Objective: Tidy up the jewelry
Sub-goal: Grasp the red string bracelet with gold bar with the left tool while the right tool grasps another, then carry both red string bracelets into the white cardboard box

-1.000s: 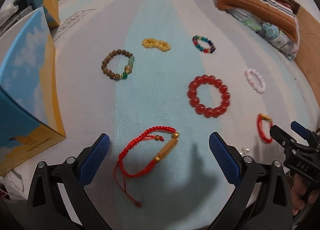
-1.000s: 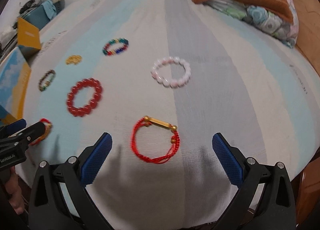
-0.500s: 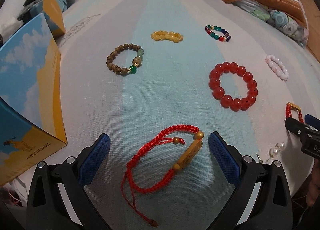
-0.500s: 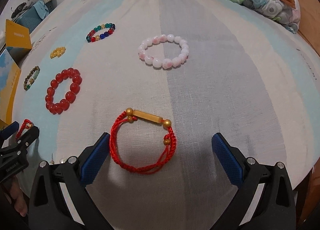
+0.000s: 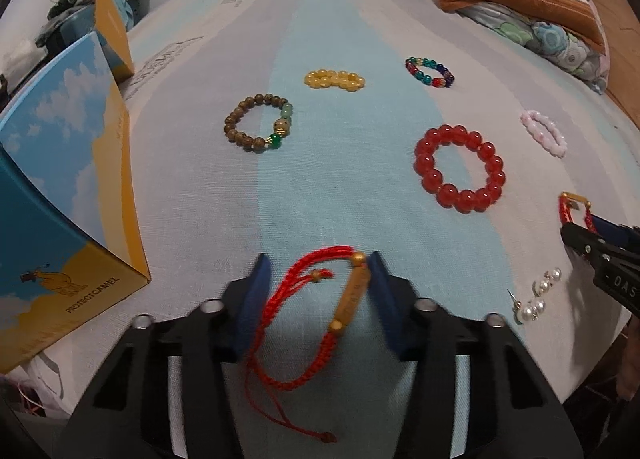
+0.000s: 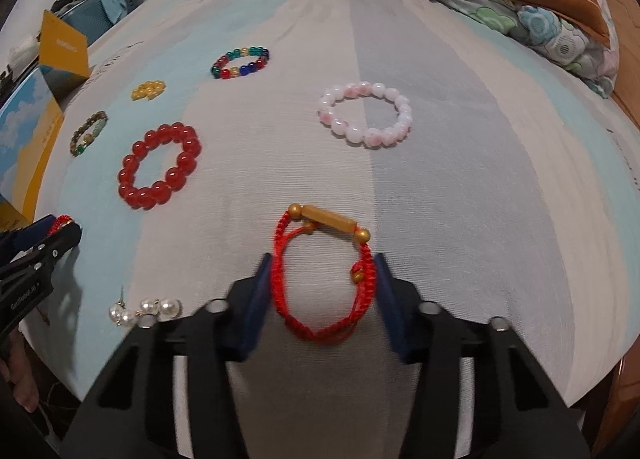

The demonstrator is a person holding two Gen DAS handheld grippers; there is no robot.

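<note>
Early in the sorting, by the look of it: a pickup step with both hands at once, nothing yet gathered, the bracelets spread singly across the striped bed point(image 5: 192, 195). Far left, a blue-and-yellow box point(image 5: 60, 187) standing open-sided at the bed's edge, possibly the place meant for the jewelry, though hard to say. Next to the right, left gripper point(image 5: 318, 263) closing around the tasselled red cord bracelet point(image 5: 352, 295): one blue pad against the gold bar, the other at the cord, loose tail trailing back toward the camera. Thin braided cord, limp and flat on the cloth, likely to slip or fold unless pinched at the bar. Beyond it, well apart, a brown wooden bracelet point(image 5: 240, 127), a yellow bead cluster point(image 5: 334, 79), a multicoloured bracelet point(image 5: 430, 71) and a big red bead bracelet point(image 5: 460, 167). Between the two hands, pearl earrings point(image 5: 536, 299) near the bed's front edge. Further right, right gripper point(image 6: 322, 261) closing likewise, pads meeting both sides of the looped red cord bracelet point(image 6: 328, 219), gold tube lying crosswise beyond the tips. Farthest right, a pink bead bracelet point(image 6: 364, 115). Next move, judged from this: finish the pinch, check for a firm hold, then lift straight up without dragging the sheet.
</note>
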